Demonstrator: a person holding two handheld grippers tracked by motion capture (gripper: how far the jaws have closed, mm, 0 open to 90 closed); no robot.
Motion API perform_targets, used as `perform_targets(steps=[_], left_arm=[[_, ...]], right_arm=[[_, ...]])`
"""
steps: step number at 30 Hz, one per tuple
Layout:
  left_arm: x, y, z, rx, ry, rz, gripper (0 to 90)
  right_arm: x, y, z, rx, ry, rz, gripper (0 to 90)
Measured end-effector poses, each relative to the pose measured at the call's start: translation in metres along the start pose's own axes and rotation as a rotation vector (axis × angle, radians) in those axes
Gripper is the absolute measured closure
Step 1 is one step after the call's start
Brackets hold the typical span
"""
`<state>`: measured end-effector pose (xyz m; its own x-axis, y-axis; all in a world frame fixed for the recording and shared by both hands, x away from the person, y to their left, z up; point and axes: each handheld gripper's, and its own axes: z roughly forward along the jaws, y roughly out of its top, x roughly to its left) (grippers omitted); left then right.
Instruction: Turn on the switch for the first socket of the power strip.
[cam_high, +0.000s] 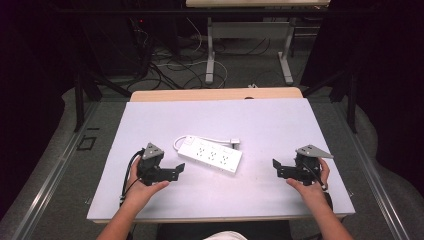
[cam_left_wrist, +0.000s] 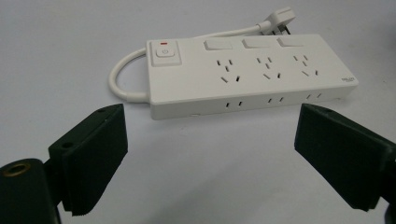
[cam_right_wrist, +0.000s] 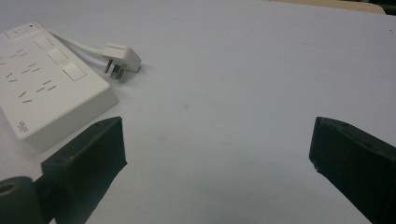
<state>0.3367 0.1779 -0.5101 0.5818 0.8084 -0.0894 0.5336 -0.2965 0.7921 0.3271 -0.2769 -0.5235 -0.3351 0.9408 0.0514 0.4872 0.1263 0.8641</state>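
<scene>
White plastic power strip (cam_high: 211, 154) lies flat mid-table on the white table top (cam_high: 280, 125), its short white cord (cam_left_wrist: 122, 77) looped back to the white plug (cam_right_wrist: 120, 59) beside its far edge.

Left gripper (cam_high: 176, 170) sits just left of the strip, jaws apart, nothing between them. Right gripper (cam_high: 276, 168) sits well right of the strip, jaws also apart, empty.

Risks, as I judge: the smooth casing may slide when pinched from 1 side; the loose cord could snag a jaw.

Count: 1 strip, 1 plug, 3 socket groups, 2 grippers.
</scene>
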Motion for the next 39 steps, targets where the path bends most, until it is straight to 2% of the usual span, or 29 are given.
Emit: perform_targets(steps=[3, 4, 5, 11, 16, 17, 22, 26, 27, 31, 36, 39], left_arm=[[-0.003, 0.000, 0.001, -0.002, -0.006, -0.003, 13.6], [-0.004, 0.000, 0.001, 0.010, -0.006, 0.001, 13.6], [-0.004, 0.000, 0.002, 0.011, -0.002, 0.007, 16.7], [-0.009, -0.001, 0.006, 0.028, -0.031, 0.007, 17.7], [-0.013, -0.001, 0.008, 0.040, -0.028, 0.015, 22.9], [-0.013, -0.001, 0.008, 0.040, -0.036, 0.016, 26.1], [-0.017, -0.002, 0.011, 0.052, -0.043, 0.023, 30.0], [-0.019, -0.003, 0.013, 0.066, -0.047, 0.029, 36.4], [-0.019, -0.003, 0.013, 0.071, -0.048, 0.030, 37.8], [-0.021, -0.003, 0.015, 0.086, -0.048, 0.037, 43.7], [-0.022, -0.005, 0.019, 0.116, -0.047, 0.042, 48.6], [-0.021, -0.005, 0.020, 0.127, -0.054, 0.041, 54.7]], right_arm=[[0.000, 0.000, 0.000, 0.008, 0.007, 0.005, 3.2], [0.000, 0.000, 0.000, 0.008, 0.007, 0.005, 3.2], [0.001, -0.001, 0.000, 0.005, 0.002, 0.002, 3.2], [0.000, -0.001, 0.000, 0.010, 0.003, -0.007, 3.3], [0.000, -0.001, 0.001, 0.007, -0.001, 0.000, 3.3], [0.000, -0.001, 0.001, 0.004, 0.000, -0.001, 3.3], [0.001, -0.001, 0.001, 0.007, 0.000, -0.003, 3.3], [0.000, -0.001, 0.001, 0.010, -0.001, -0.001, 3.3], [-0.001, -0.001, 0.001, 0.008, 0.002, -0.012, 3.3], [0.000, -0.002, 0.001, 0.010, 0.001, 0.002, 3.3], [0.000, -0.002, 0.002, 0.008, 0.002, 0.001, 3.3], [0.000, -0.002, 0.002, 0.012, 0.007, -0.003, 3.3]])
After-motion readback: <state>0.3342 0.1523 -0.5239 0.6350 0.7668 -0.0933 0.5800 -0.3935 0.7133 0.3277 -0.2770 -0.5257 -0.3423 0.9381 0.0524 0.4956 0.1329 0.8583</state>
